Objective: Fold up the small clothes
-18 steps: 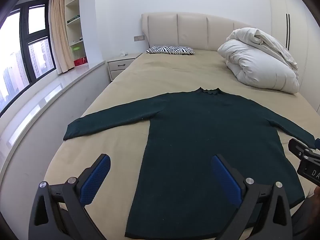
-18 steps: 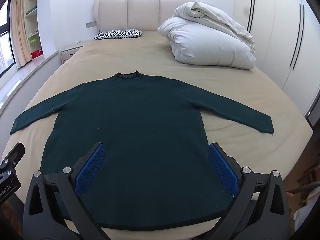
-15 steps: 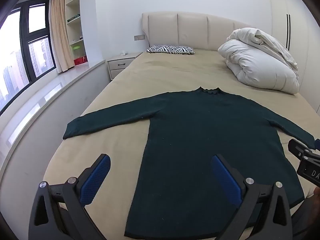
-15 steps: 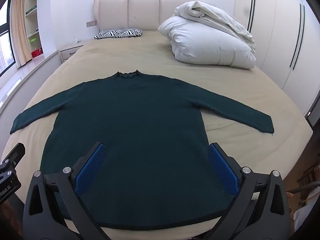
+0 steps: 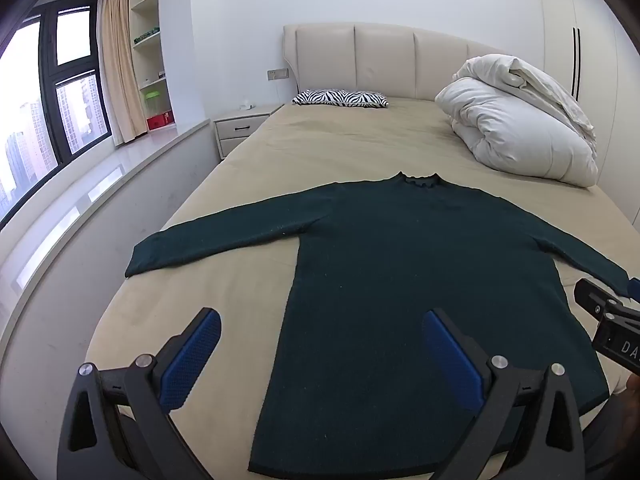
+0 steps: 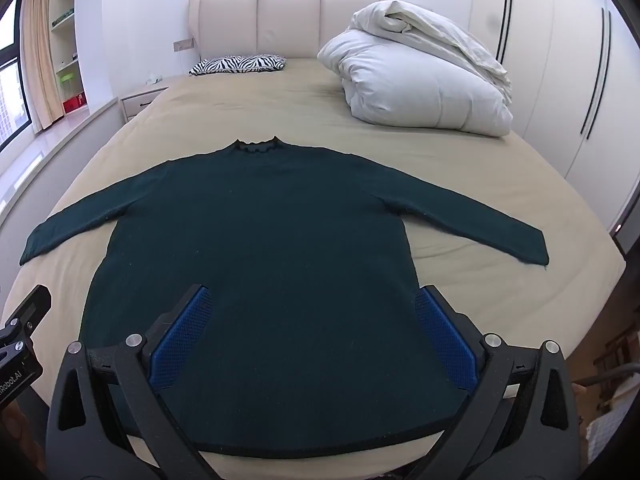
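Grippers first: left gripper point(image 5: 320, 354) and right gripper point(image 6: 316, 334) both spread wide, nothing held, hovering above hem end of dark green sweater point(image 6: 256, 248). Vs. 0.6 s ago, basically no change: same poses, cloth unmoved. Sweater lies flat, face-up on bed point(image 6: 460, 160), sleeves out to both sides, collar toward headboard. Judgement: folding not begun; prob. a sleeve or hem grab comes first. Duvet point(image 6: 420, 80) and zebra pillow point(image 6: 240, 64) well apart from it.
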### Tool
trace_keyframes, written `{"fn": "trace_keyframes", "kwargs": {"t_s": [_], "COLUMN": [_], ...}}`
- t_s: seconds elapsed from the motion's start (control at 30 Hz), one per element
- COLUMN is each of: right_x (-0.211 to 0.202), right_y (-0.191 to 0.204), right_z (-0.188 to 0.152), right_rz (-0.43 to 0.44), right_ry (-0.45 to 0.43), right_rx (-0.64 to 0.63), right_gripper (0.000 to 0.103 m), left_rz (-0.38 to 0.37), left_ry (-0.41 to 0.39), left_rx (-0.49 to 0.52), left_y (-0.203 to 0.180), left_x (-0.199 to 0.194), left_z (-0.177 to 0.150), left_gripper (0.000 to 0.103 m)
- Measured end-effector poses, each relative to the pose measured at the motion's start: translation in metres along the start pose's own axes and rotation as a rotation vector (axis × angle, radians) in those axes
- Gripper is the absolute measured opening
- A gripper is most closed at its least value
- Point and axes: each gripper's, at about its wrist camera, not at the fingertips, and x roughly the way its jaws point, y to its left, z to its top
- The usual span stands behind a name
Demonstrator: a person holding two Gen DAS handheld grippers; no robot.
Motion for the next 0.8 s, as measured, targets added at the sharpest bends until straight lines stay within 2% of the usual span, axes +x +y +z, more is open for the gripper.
{"fn": "trace_keyframes", "kwargs": {"t_s": [0.8], "right_x": [0.006], "right_y": [0.0043], "right_z": [-0.0041], "right_rz": [0.001], "right_ry": [0.012], "right_rx": [-0.005], "right_gripper": [0.103], "left_rz": [-0.001], "left_ry": [0.003], "left_rx": [-0.003], "left_y": [-0.0011], "left_x": [0.0015], "left_z": [-0.0049], "left_gripper": [0.103]}}
